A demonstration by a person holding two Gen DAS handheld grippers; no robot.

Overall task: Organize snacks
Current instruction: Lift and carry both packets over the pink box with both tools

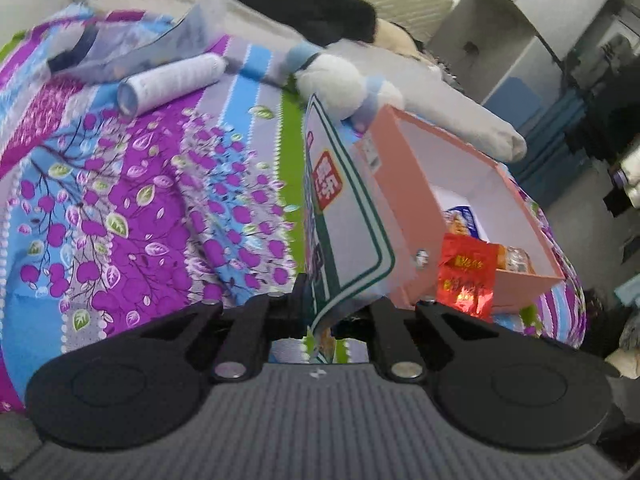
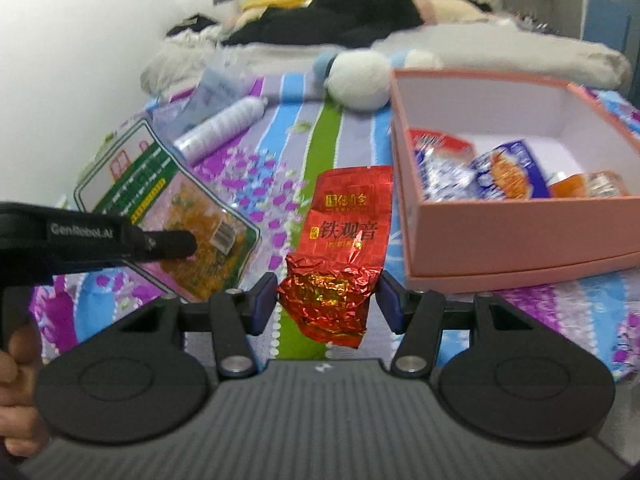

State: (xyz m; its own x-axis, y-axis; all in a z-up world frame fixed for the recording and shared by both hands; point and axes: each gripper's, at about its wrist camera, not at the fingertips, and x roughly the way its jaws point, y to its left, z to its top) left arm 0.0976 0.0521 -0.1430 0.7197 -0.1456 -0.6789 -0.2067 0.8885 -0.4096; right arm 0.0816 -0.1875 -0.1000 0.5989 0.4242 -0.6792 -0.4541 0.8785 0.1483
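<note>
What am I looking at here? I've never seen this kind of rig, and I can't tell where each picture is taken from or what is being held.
There is no robot: a person holds two hand-held grippers, each with a fisheye camera looking along its jaws. One picture is from the left gripper, the other from the right gripper. The left one is shut on a flat white and green snack packet. The right one grips a red foil tea packet. Both are lifted over a bed with a purple floral sheet. A pink box on it already holds several wrapped snacks. A white tube and plush toy lie behind.
</note>
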